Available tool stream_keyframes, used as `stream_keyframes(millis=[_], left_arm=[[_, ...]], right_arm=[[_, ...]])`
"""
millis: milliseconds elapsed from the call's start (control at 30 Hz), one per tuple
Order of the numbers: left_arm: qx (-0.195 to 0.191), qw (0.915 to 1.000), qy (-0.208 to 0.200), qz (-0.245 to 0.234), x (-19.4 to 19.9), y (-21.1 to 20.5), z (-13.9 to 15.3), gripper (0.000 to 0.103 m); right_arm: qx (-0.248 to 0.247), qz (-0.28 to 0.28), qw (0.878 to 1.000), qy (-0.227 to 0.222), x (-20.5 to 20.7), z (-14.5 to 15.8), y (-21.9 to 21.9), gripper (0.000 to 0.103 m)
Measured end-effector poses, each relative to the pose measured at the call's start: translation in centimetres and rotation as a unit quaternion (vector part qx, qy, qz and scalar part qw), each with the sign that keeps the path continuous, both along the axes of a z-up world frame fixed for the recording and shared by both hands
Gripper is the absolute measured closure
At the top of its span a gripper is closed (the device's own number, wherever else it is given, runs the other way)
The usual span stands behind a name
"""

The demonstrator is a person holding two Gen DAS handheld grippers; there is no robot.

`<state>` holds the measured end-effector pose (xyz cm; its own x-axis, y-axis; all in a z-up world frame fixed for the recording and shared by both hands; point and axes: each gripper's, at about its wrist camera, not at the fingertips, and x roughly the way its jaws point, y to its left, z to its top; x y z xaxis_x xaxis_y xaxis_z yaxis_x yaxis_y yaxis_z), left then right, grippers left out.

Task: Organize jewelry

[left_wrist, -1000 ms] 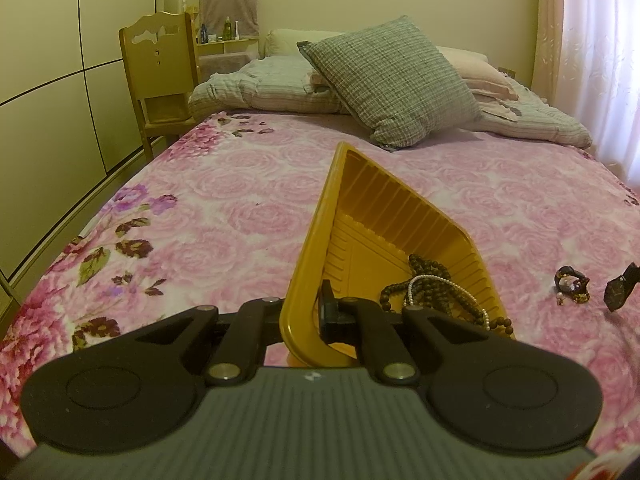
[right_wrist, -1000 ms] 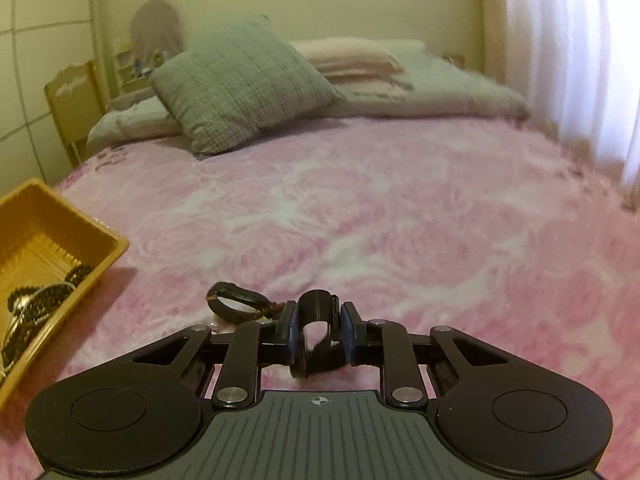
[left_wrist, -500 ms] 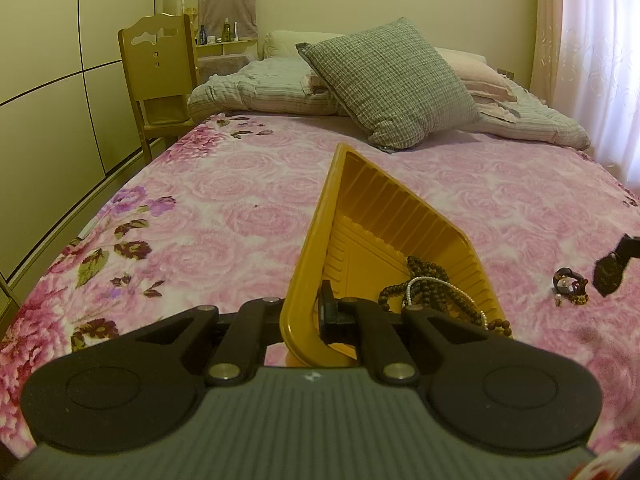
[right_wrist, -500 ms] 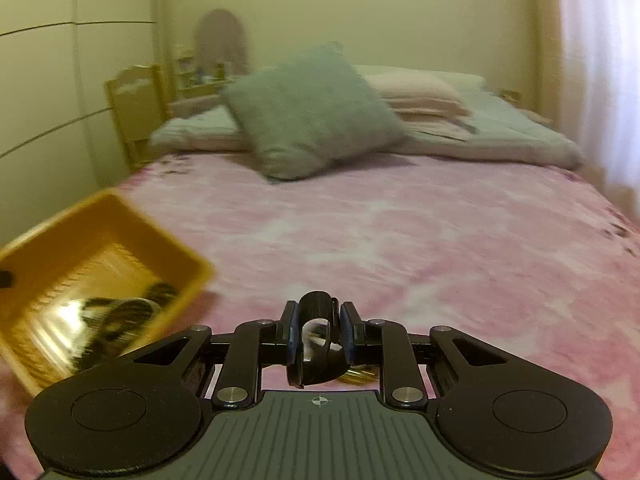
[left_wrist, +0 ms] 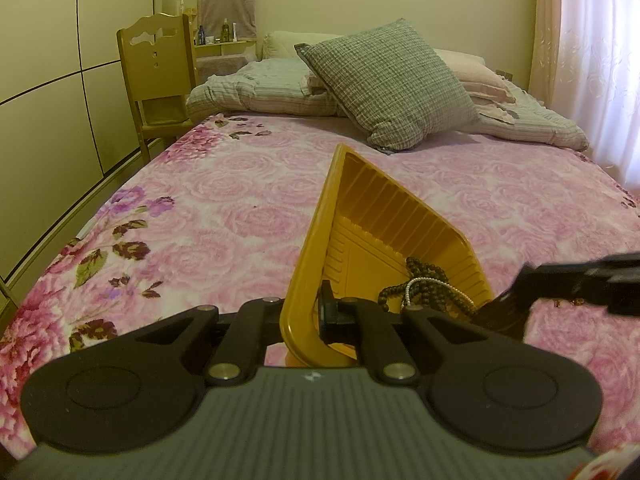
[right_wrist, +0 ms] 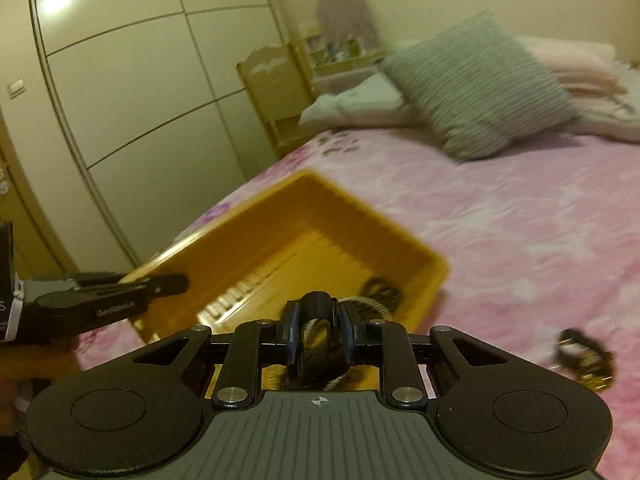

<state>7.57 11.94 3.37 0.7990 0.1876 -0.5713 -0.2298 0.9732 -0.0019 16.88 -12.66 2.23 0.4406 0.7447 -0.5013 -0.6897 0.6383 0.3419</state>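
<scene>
A yellow tray lies on the pink floral bed, tilted up at its left side. My left gripper is shut on the tray's near rim. Dark bead strings and a pearl bracelet lie in the tray. My right gripper is shut on a black band bracelet and holds it over the tray's near edge. The right gripper also shows in the left wrist view at the tray's right. Another dark and gold bracelet lies on the bed to the right.
A checked grey pillow and folded bedding sit at the head of the bed. A wooden chair stands at the bed's left beside a wardrobe wall. A curtain hangs at the right.
My right gripper lifted the black bracelet off the bed and swung left to the tray. The left gripper kept its hold on the tray rim.
</scene>
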Motion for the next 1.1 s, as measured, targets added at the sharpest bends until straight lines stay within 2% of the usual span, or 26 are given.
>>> stream_keyframes(millis=[333,500,700,867,1000,1100], left_arm=[[0.000,1.0000,0.000,0.000,0.0,-0.1,0.0,0.097],[-0.003,1.0000,0.000,0.000,0.0,-0.2,-0.1,0.097],[-0.005,1.0000,0.000,0.000,0.0,-0.2,-0.1,0.097],[-0.003,1.0000,0.000,-0.001,-0.1,-0.3,-0.1,0.097],[-0.003,1.0000,0.000,-0.001,-0.1,-0.2,-0.1,0.097],[-0.003,1.0000,0.000,-0.001,-0.1,-0.2,-0.1,0.097]], right_arm=[[0.018,0.027,0.997,0.073,0.8,-2.6,2.9,0.081],[0.014,0.029,0.995,0.095,0.8,-3.5,2.2,0.078],[0.028,-0.027,0.996,0.082,1.6,-2.8,-1.2,0.072],[0.028,-0.095,0.993,0.072,1.8,-2.8,-5.7,0.069],[0.008,-0.166,0.985,0.056,1.2,-3.9,-9.6,0.066],[-0.006,-0.208,0.976,0.071,1.2,-5.4,-12.5,0.064]])
